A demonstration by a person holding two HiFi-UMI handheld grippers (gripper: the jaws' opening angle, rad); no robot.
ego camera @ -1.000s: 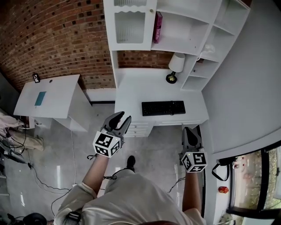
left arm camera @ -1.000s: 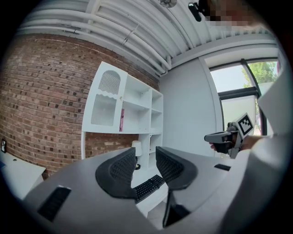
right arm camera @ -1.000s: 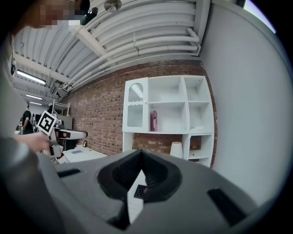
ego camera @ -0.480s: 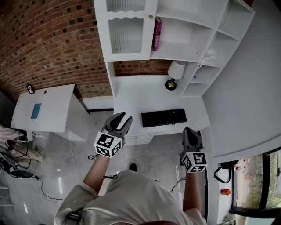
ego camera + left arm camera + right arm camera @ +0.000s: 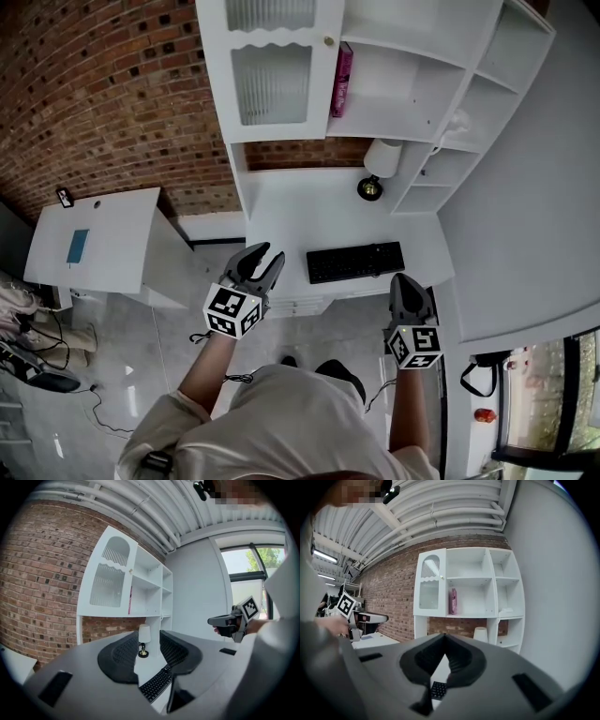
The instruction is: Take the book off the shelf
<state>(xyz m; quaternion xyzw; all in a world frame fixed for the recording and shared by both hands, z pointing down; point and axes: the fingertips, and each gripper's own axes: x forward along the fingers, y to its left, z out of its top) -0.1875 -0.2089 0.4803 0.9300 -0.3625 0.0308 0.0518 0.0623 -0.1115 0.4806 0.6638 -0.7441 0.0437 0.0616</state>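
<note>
Pink book (image 5: 341, 80) was recorded upright at the left edge of an open shelf (image 5: 398, 70) compartment, well apart from the left gripper (image 5: 265, 255) (jaws parted, empty) and the right gripper (image 5: 405, 281) (jaws closed on nothing).

A pink book (image 5: 341, 80) stands upright on the white shelf (image 5: 398, 89).

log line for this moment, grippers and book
phase: pre-grasp | left gripper: open, empty | right gripper: shut, empty | book: upright on shelf, untouched
</note>
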